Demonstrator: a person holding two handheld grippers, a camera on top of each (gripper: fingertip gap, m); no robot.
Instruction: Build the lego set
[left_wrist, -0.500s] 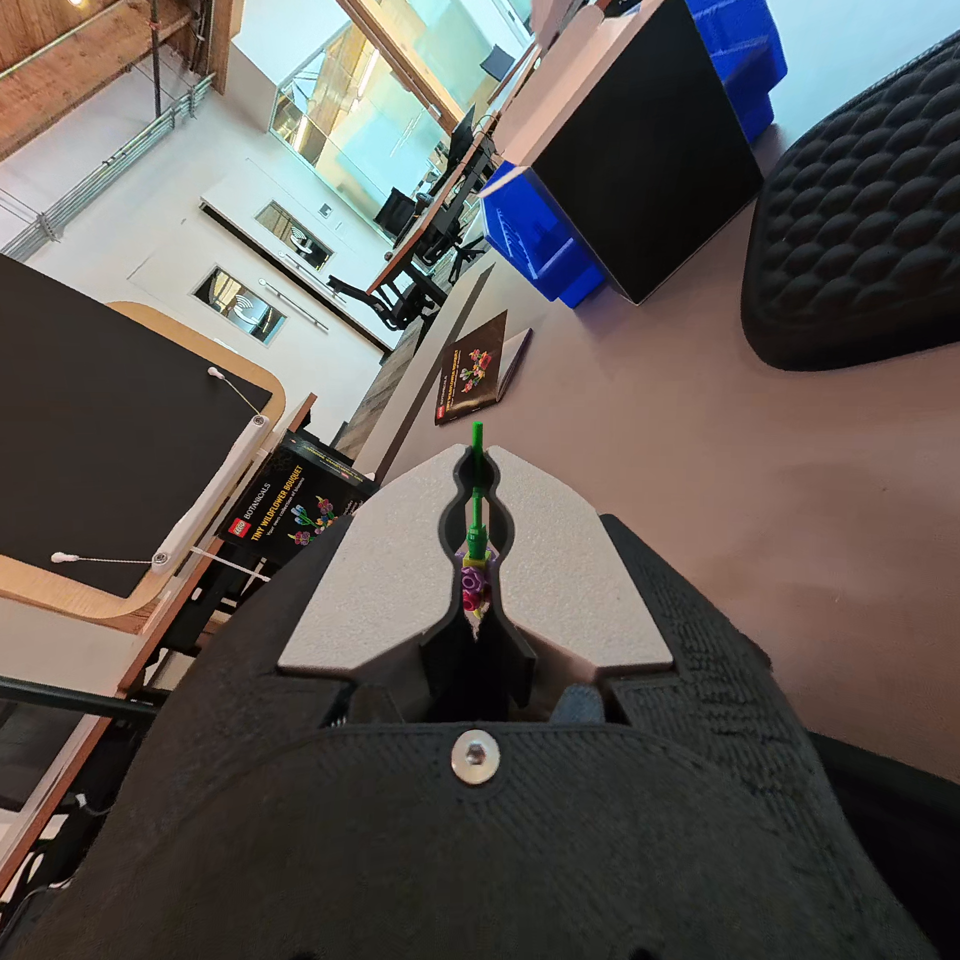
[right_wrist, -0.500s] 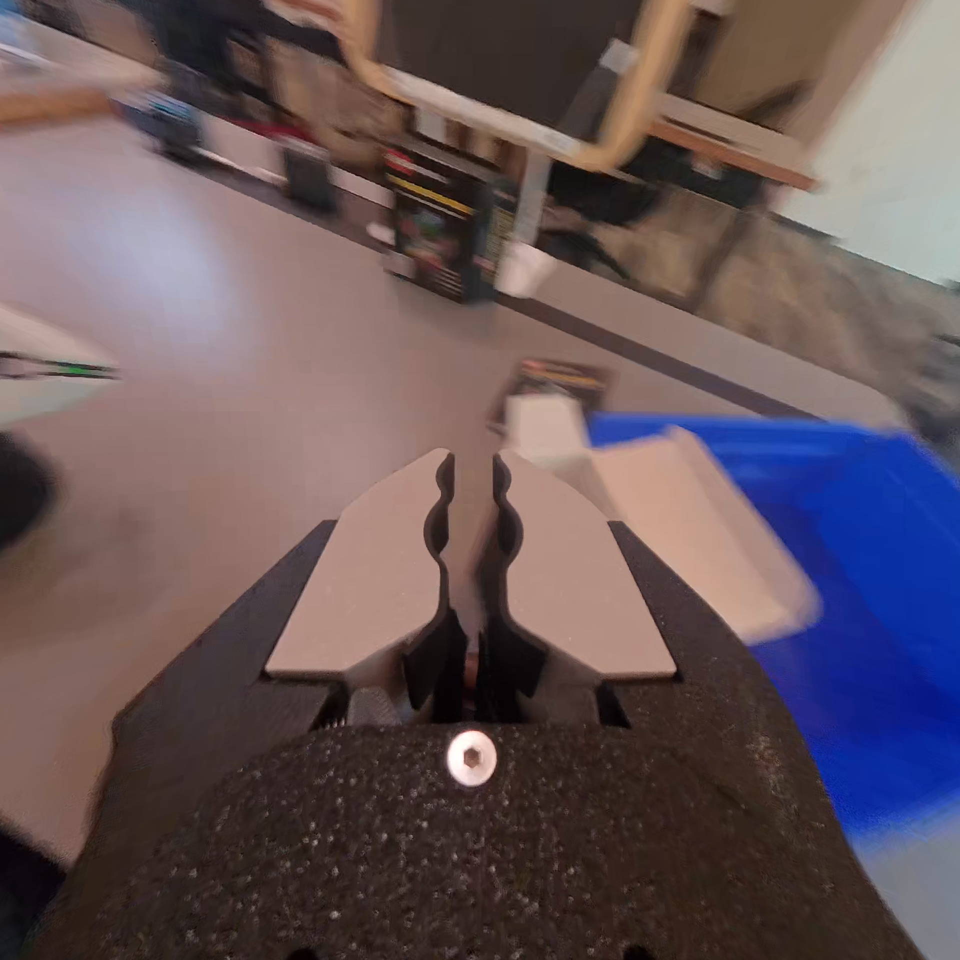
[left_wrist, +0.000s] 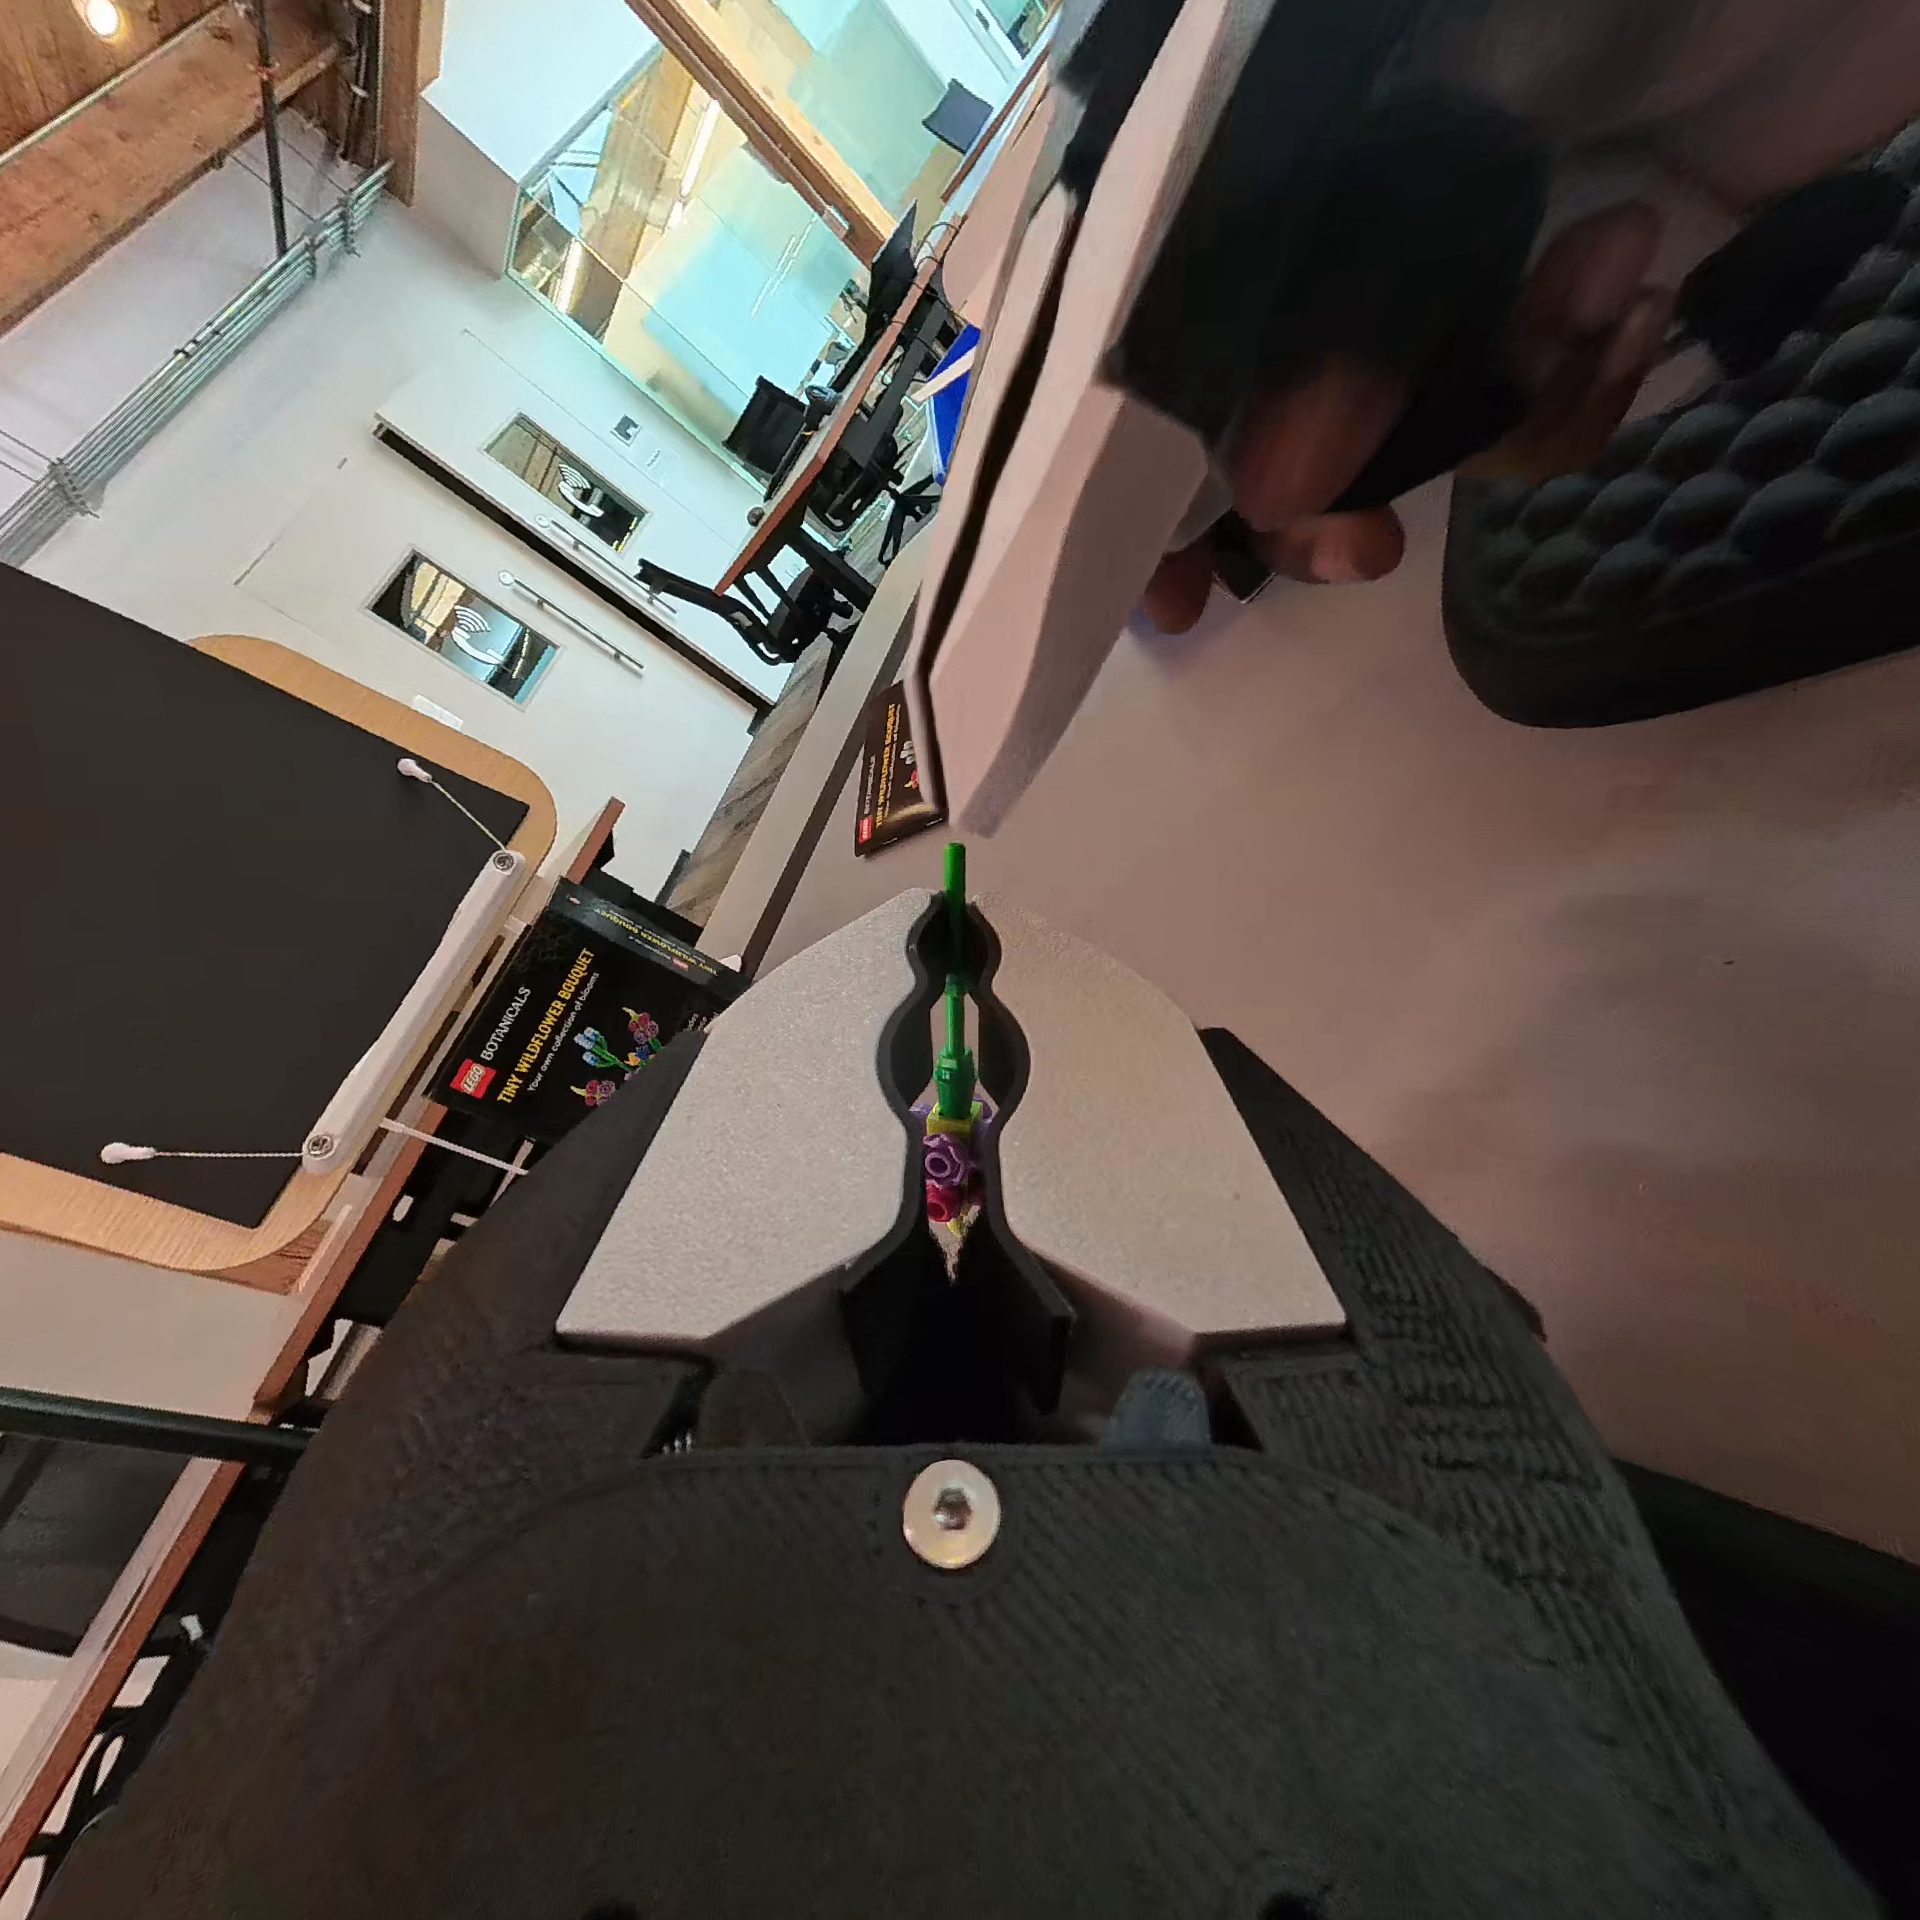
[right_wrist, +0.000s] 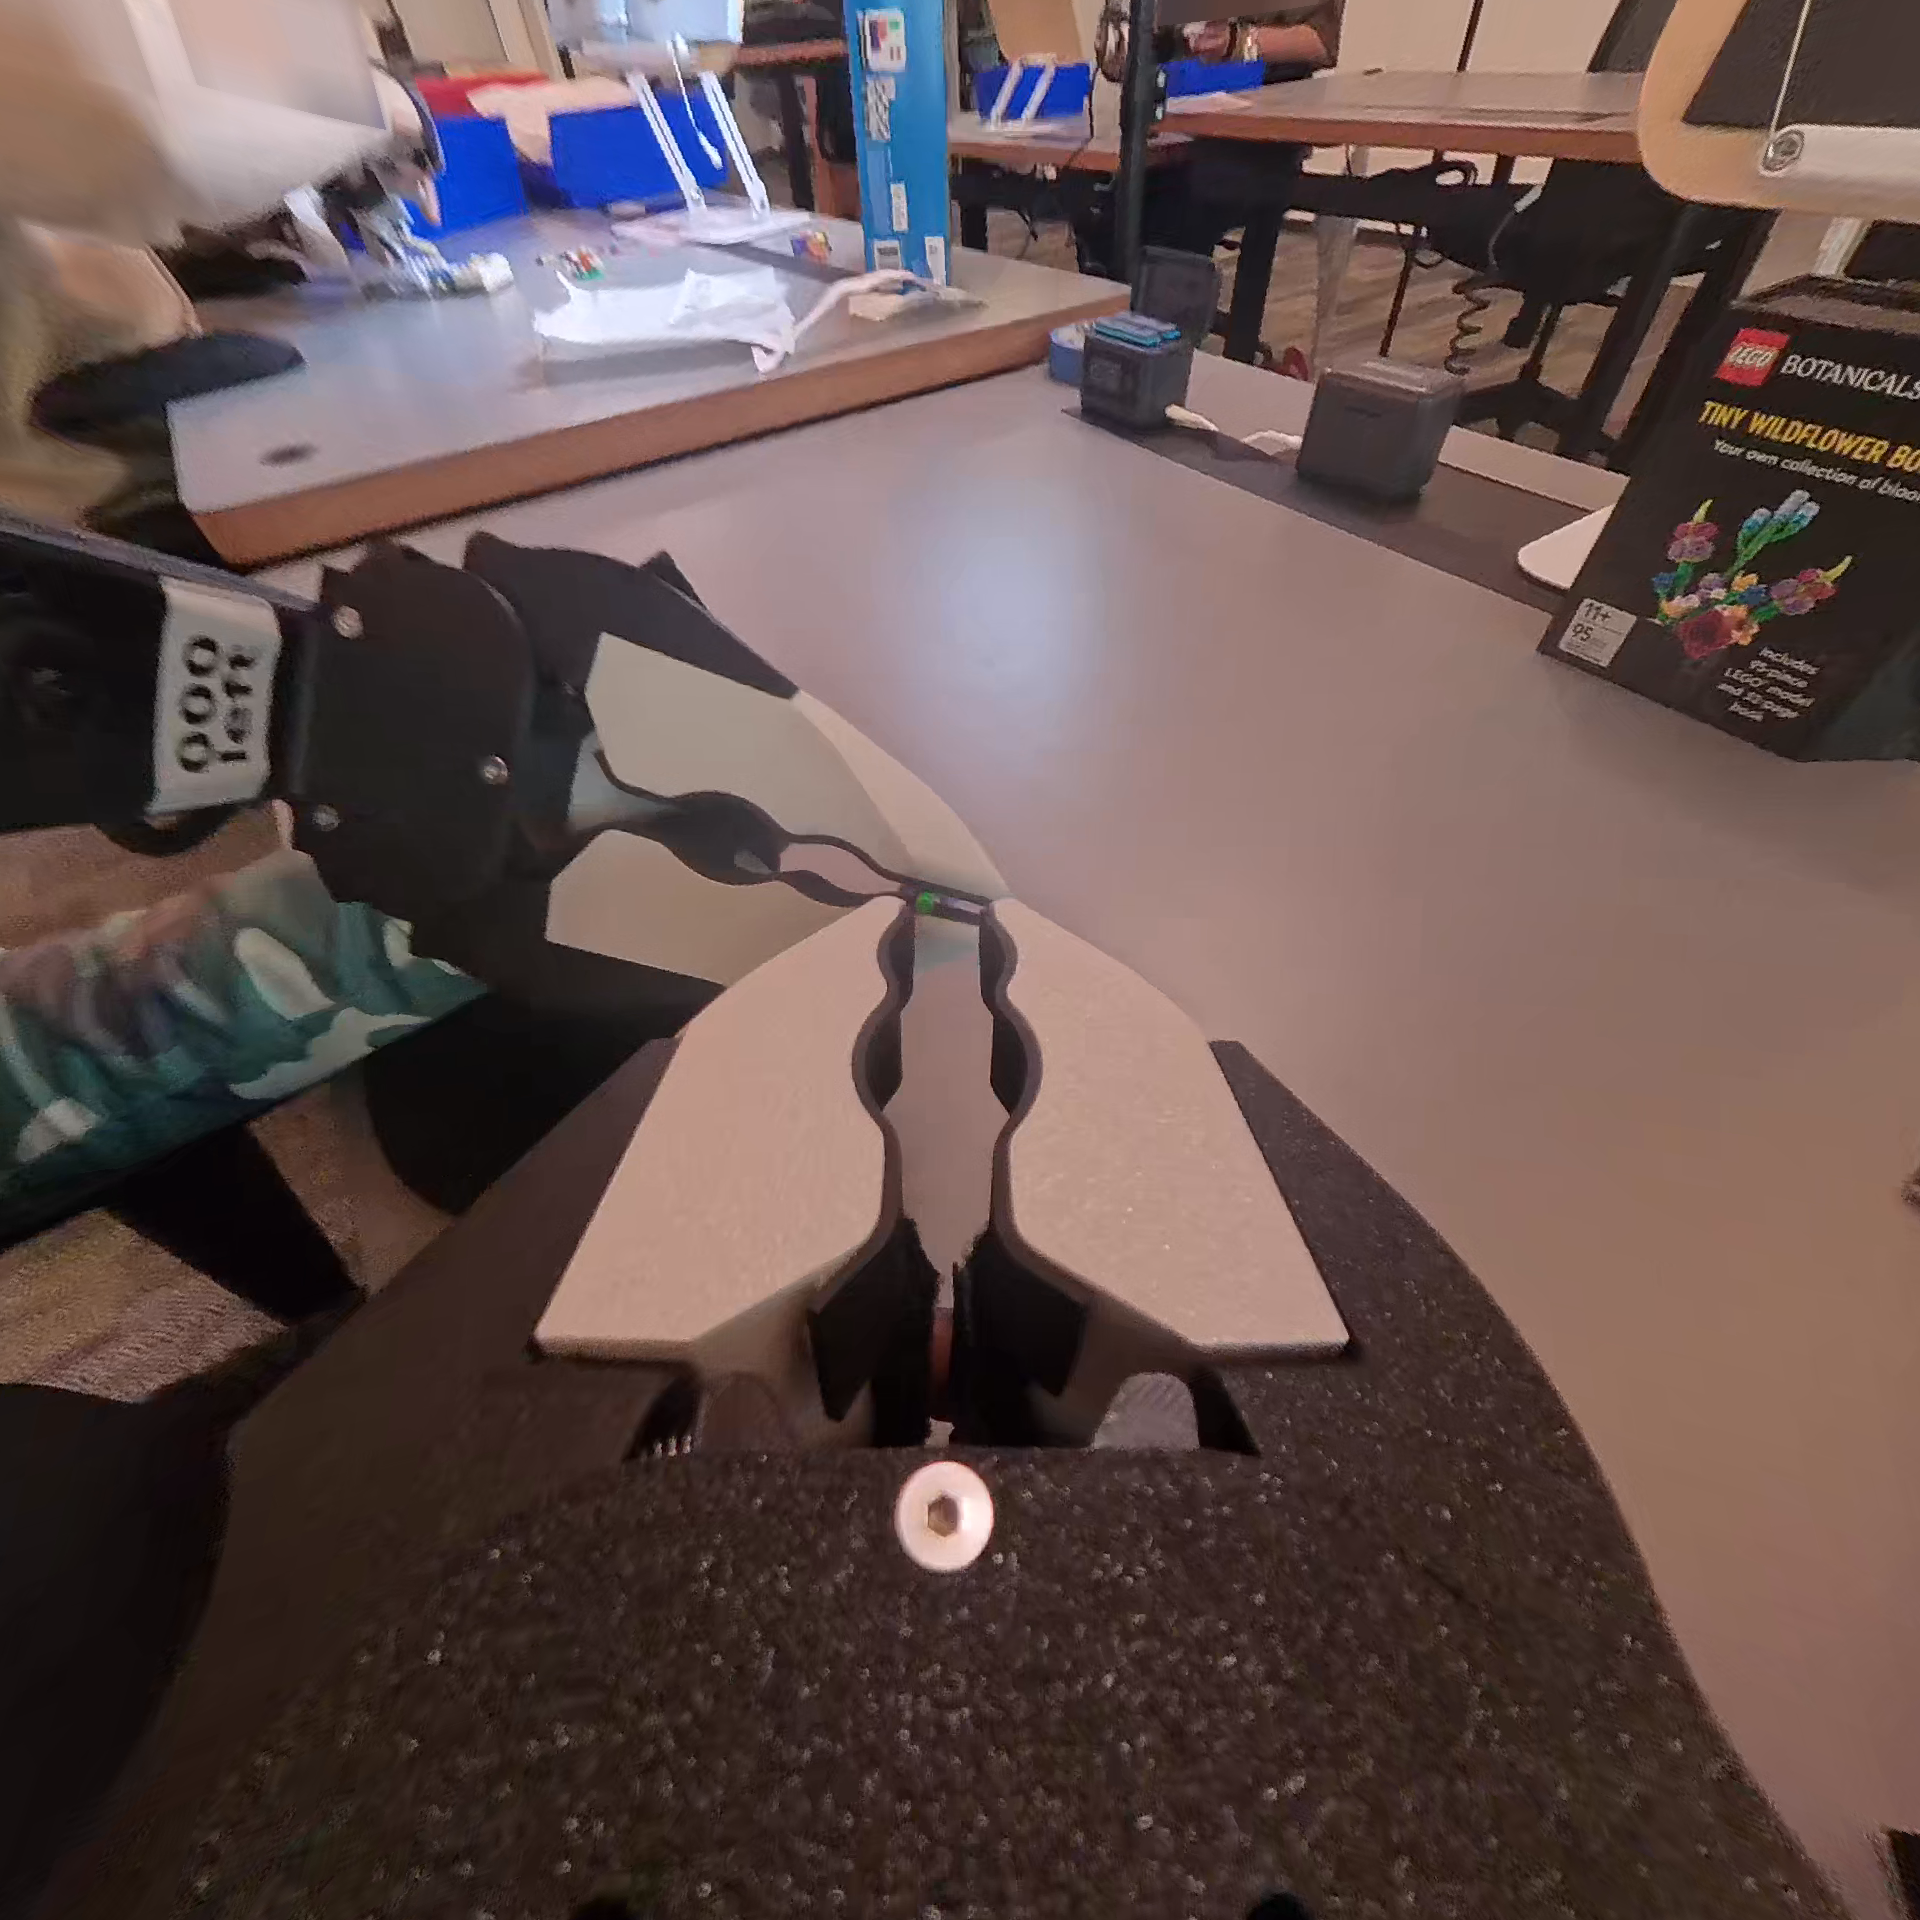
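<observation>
Green flower stem (left_wrist: 953, 966), purple bloom at its base: clamped between the left gripper (left_wrist: 954, 914) fingers, tip protruding past them. Right gripper (right_wrist: 943, 920): fingers slightly apart, tips flanking the stem's end, contact apparently not made. Black set box (right_wrist: 1756, 540): on grey tabletop (right_wrist: 1351, 831), beyond right fingers.

The left gripper (left_wrist: 954, 914) is closed with its tip just beside the right gripper (right_wrist: 943, 920), whose 2 fingers stand slightly apart.
</observation>
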